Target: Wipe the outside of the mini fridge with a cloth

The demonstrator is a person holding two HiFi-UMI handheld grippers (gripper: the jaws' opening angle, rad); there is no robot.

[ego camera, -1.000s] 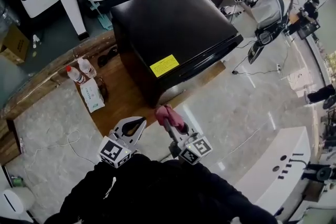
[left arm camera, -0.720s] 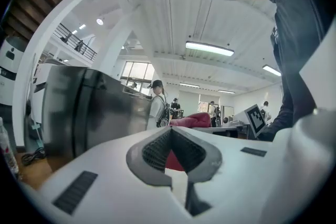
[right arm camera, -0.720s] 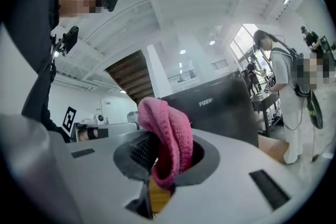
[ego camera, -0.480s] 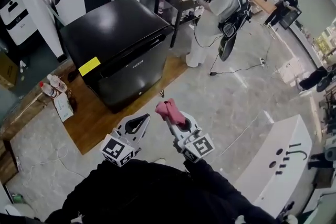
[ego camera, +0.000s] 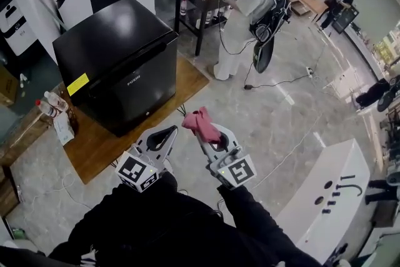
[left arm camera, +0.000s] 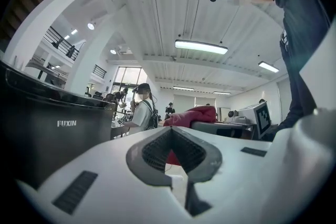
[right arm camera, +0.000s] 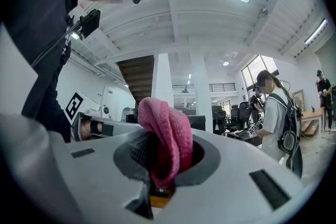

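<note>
The person is coming round to the fridge's front: the fridge (ego camera: 119, 59), closer and seen from its side a second ago, is now showing its door. The right gripper (ego camera: 208, 134) is pinching the pink cloth (ego camera: 200, 122), held up well clear of that door. The left gripper (ego camera: 170, 133) is hanging beside it, pressed together on nothing. No wiping is happening yet — probably the approach is being lined up.

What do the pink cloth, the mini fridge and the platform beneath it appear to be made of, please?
Pink cloth: soft terry or microfibre, with a nubby matte pile.
Mini fridge: glossy black painted metal or plastic, reflecting light.
Platform: probably wood, brown and streaked.
</note>
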